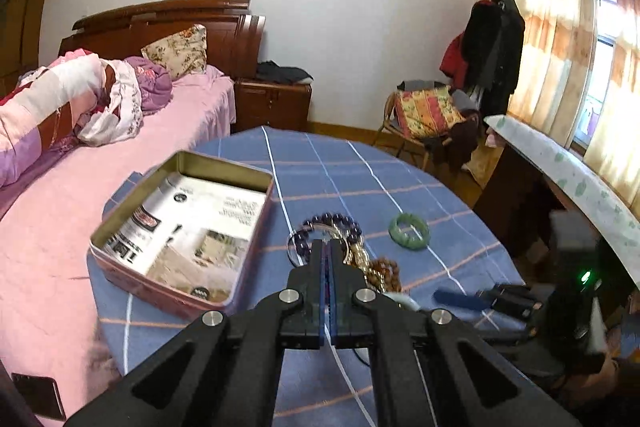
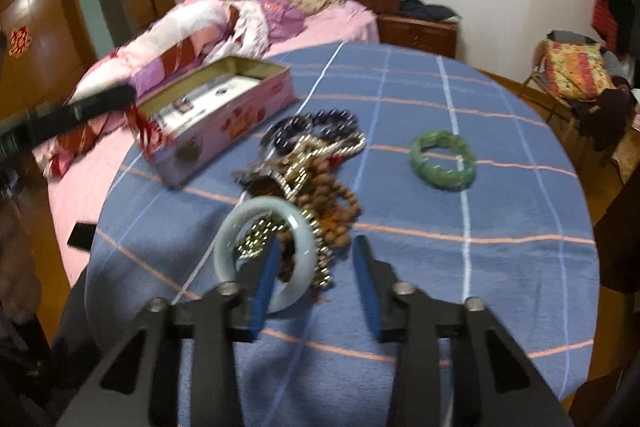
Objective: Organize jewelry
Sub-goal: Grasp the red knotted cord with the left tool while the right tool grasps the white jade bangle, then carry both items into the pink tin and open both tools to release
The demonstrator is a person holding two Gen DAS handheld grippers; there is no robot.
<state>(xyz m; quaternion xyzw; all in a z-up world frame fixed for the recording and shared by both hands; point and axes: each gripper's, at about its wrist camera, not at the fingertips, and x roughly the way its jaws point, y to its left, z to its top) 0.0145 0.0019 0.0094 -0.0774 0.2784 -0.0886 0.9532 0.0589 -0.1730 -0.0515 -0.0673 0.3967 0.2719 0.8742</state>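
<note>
Jewelry sits heaped on my round table under its blue checked cloth point(image 2: 500, 267), and I use the open pink rectangular tin point(image 1: 132, 267) as my landmark. Paper printed with text and pictures lines the tin's floor. Just right of the tin I count one dark purple bead bracelet point(image 1: 340, 221), one brown wooden bead strand point(image 2: 336, 203) and a tangle of gold-coloured chain point(image 2: 312, 155), touching one another in a single pile. One pale white-green jade bangle point(image 2: 228, 227) lies at the pile's near edge, on the side away from the tin's far corner. One green jade bangle point(image 2: 442, 161) lies alone, well apart from the tin, beyond the pile.

My left gripper point(image 1: 329, 259) is closed, blue pads pressed together, tips over the purple beads; I cannot tell whether anything is pinched between them. My right gripper point(image 2: 316, 259) stands partly open, its left finger point(image 2: 266, 275) reaching inside the pale bangle's ring, the other outside, neither pad pressing it.
</note>
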